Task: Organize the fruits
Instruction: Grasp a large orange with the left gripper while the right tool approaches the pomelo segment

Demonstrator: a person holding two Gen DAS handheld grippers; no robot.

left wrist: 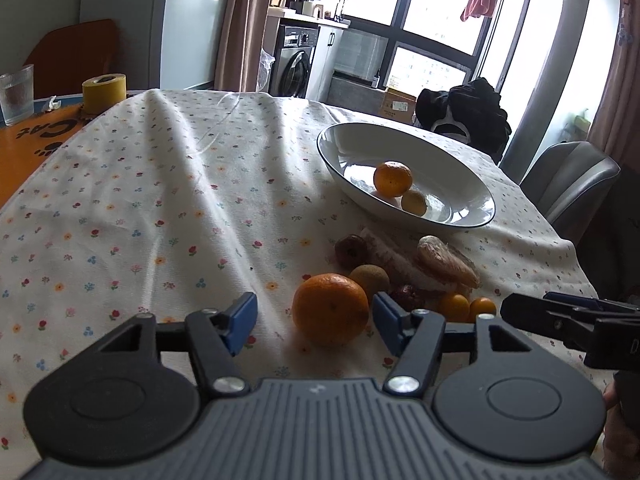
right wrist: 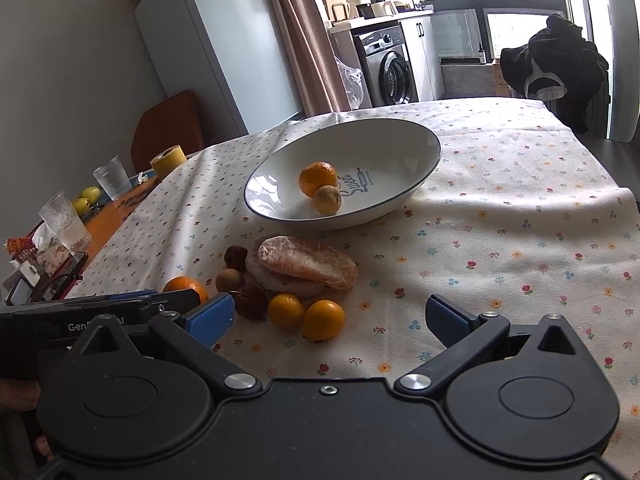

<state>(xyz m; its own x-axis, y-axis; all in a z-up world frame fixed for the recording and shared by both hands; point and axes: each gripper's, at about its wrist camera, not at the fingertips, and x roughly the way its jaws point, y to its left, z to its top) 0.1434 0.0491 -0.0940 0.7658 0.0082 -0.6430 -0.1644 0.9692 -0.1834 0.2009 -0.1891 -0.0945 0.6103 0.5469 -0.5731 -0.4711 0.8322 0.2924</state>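
A white bowl (left wrist: 472, 196) (right wrist: 400, 148) on the flowered cloth holds an orange (left wrist: 393, 179) (right wrist: 318, 179) and a small yellowish fruit (left wrist: 414, 202) (right wrist: 327, 199). In front of it lies a heap: peeled pomelo pieces (left wrist: 446, 262) (right wrist: 306, 265), dark red fruits (left wrist: 351, 251) (right wrist: 251, 301), a brown round fruit (left wrist: 370, 279) (right wrist: 229, 280) and two small oranges (left wrist: 468, 307) (right wrist: 306, 314). A big orange (left wrist: 330, 309) (right wrist: 185, 283) sits between the open fingers of my left gripper (left wrist: 314, 322). My right gripper (right wrist: 328, 320) is open just before the two small oranges.
Left of the cloth, on the orange table, stand a yellow tape roll (left wrist: 104, 93) (right wrist: 168, 159) and glasses (left wrist: 17, 94) (right wrist: 66, 222). A phone (right wrist: 44, 280) lies at the table edge. A grey chair (left wrist: 568, 180) and black clothes (right wrist: 556, 68) are at the far side.
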